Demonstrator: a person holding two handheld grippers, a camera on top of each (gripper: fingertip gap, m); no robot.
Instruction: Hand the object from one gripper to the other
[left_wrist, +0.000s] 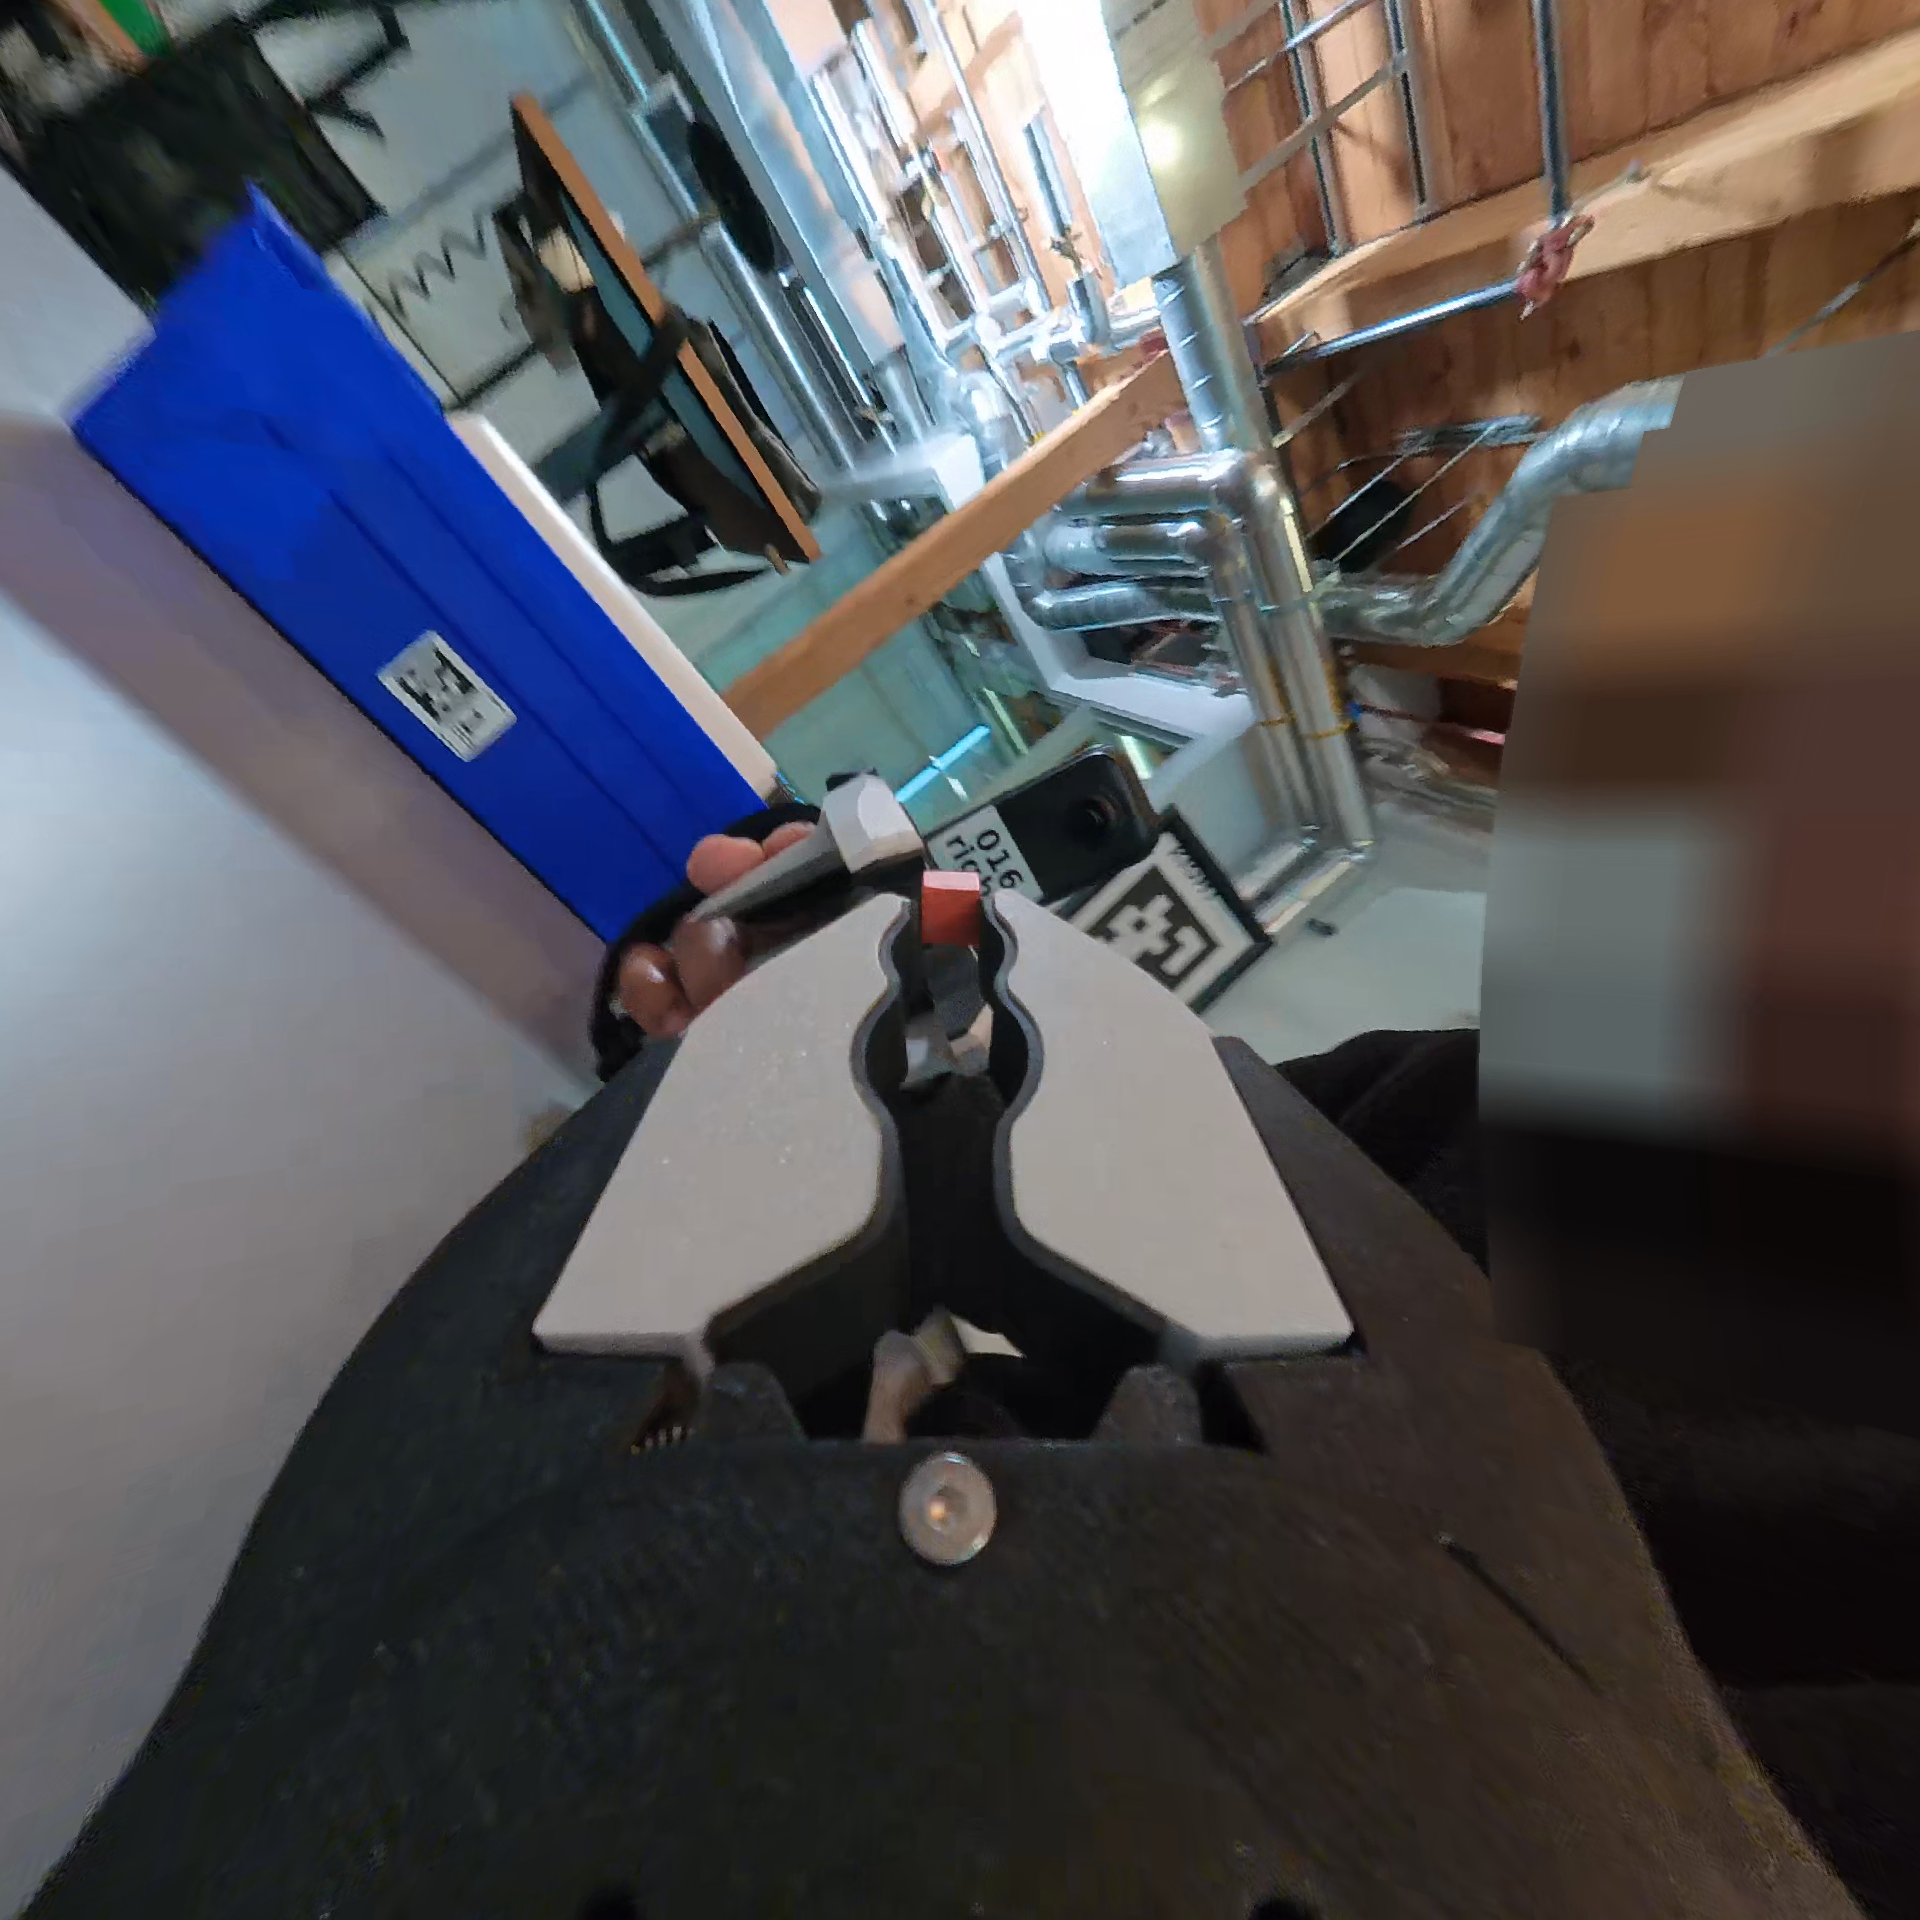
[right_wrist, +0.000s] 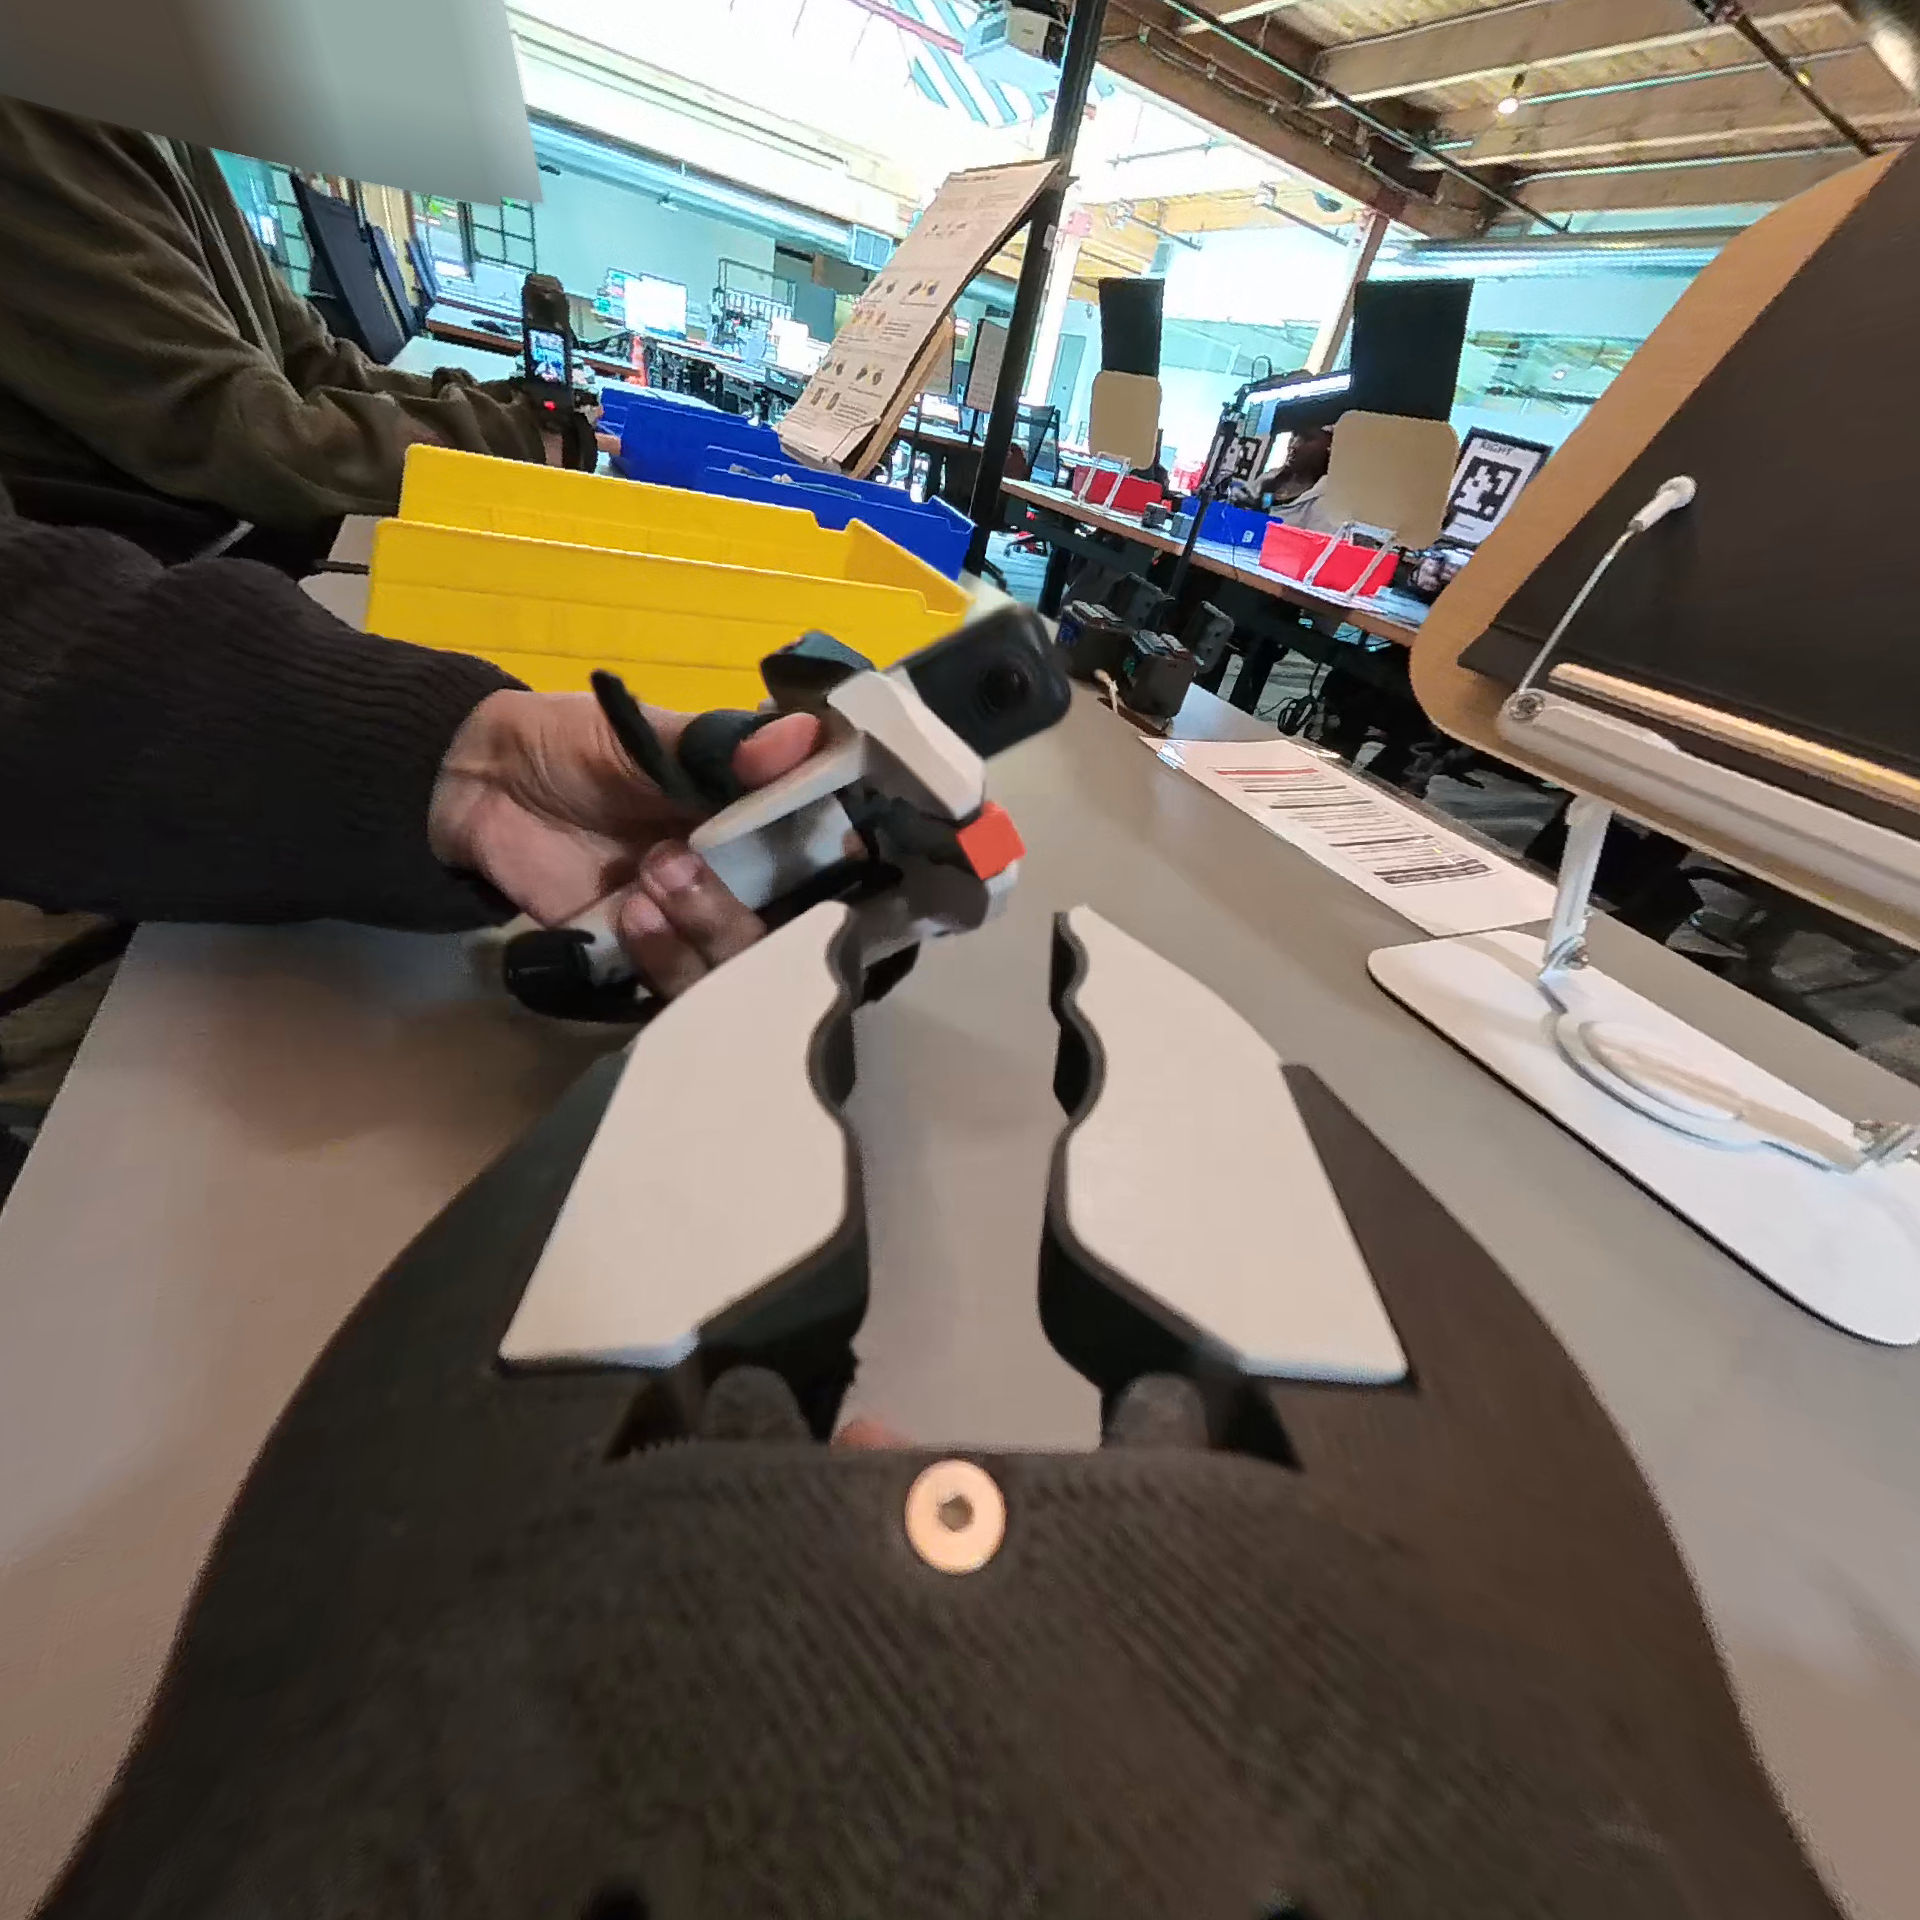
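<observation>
A small red-orange block (left_wrist: 952, 910) sits pinched between the tips of my left gripper (left_wrist: 948, 927), which is shut on it. In the right wrist view the left gripper (right_wrist: 982, 868), held by a hand (right_wrist: 561, 800), carries the block (right_wrist: 989, 837) above the grey table (right_wrist: 312, 1143). My right gripper (right_wrist: 956, 935) is open and empty. The block is just beyond its fingertips, in line with the gap. In the left wrist view the right gripper's camera (left_wrist: 1091, 831) and one grey finger (left_wrist: 868, 826) show right behind the block.
Yellow bin (right_wrist: 644, 592) and blue bins (right_wrist: 790, 468) stand behind the left hand. A white stand with a tilted board (right_wrist: 1662, 1039) is at the right, a printed sheet (right_wrist: 1340, 821) beside it. A blue bin (left_wrist: 364, 540) shows at left. Another person's sleeve (right_wrist: 208, 395) is at far left. Both grippers' tips are close together, under 4 cm apart.
</observation>
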